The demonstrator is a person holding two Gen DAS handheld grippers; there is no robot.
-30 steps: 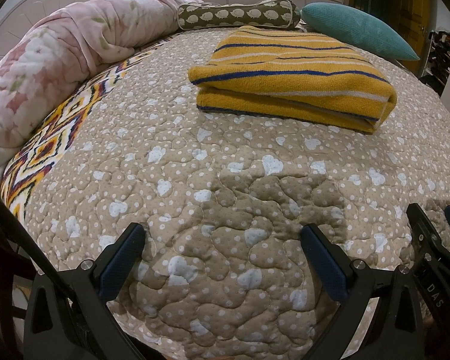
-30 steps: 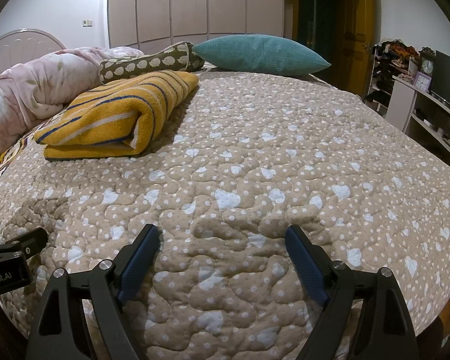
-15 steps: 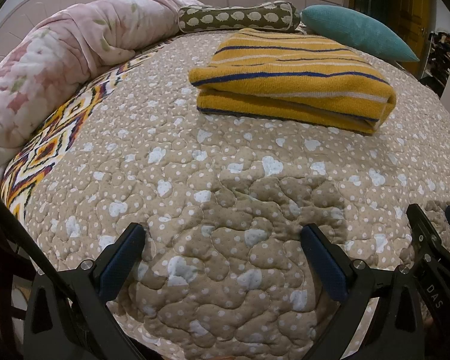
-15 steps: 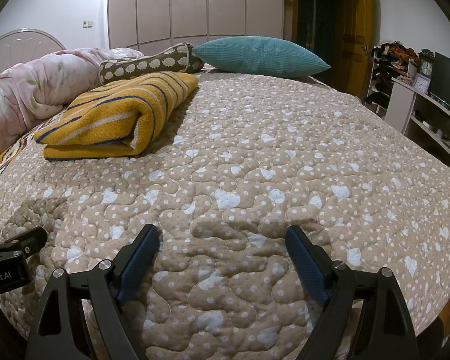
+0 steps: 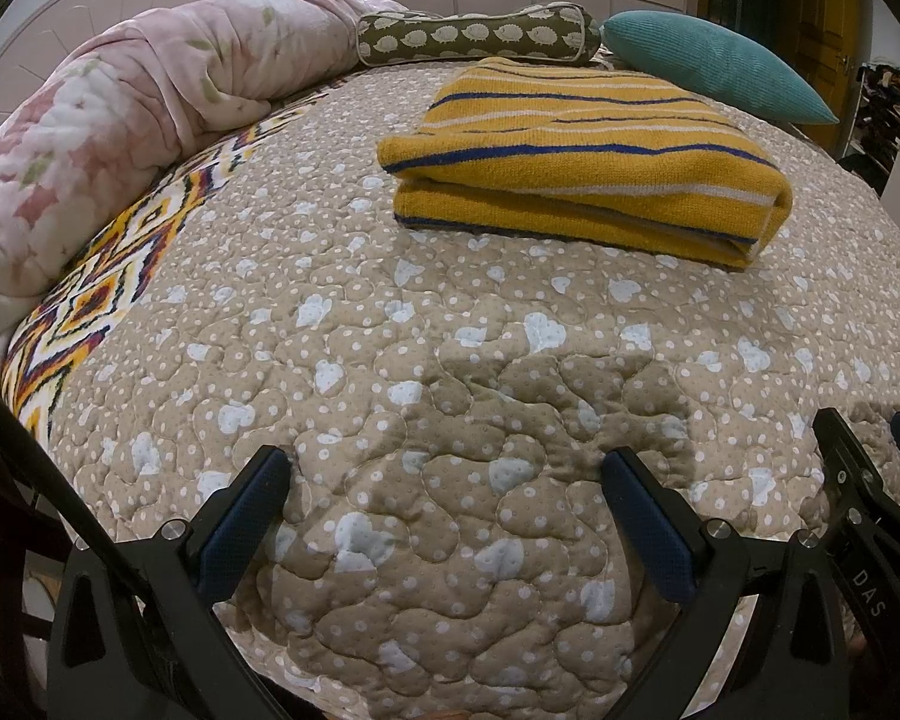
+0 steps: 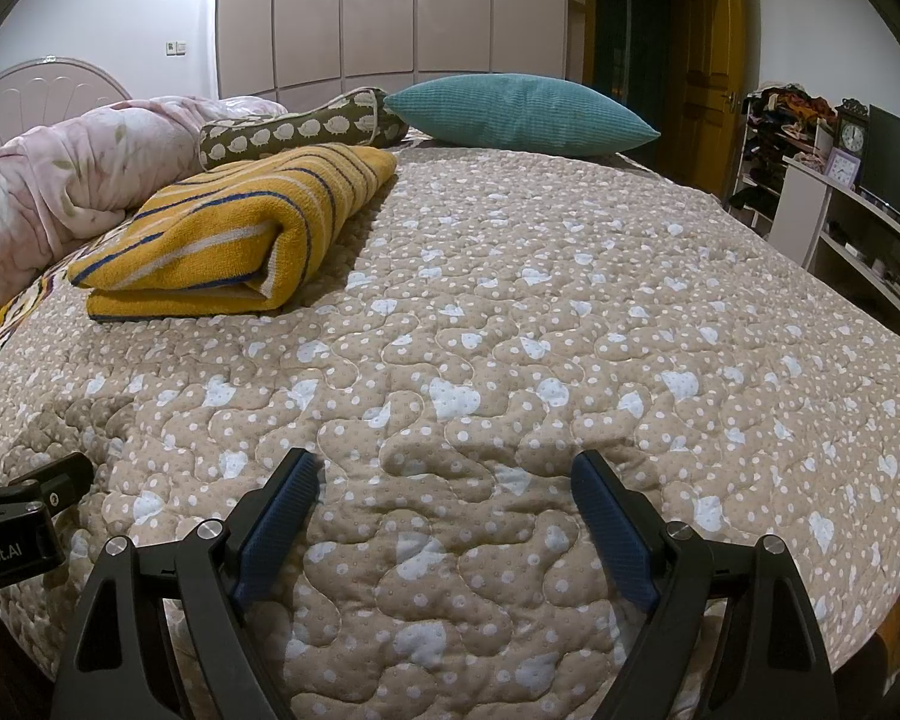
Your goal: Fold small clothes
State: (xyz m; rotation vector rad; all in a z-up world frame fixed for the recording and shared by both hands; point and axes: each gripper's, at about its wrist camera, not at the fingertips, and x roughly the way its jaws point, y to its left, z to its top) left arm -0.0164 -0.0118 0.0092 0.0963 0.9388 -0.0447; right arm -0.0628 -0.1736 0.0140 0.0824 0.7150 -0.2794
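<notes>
A yellow garment with blue and white stripes [image 5: 582,162] lies folded in a neat stack on the beige quilted bedspread [image 5: 450,360], toward the far side; it also shows in the right wrist view [image 6: 240,234] at the left. My left gripper [image 5: 444,510] is open and empty, low over the near edge of the bed, well short of the garment. My right gripper [image 6: 444,510] is open and empty, also near the front edge, to the right of the left one. Part of the right gripper [image 5: 870,480] shows at the left wrist view's right edge.
A rolled pink floral duvet [image 5: 120,138] lies along the left. A patterned bolster [image 5: 480,36] and a teal pillow [image 6: 522,114] sit at the head of the bed. Shelves with a clock and screen [image 6: 858,192] stand at the right.
</notes>
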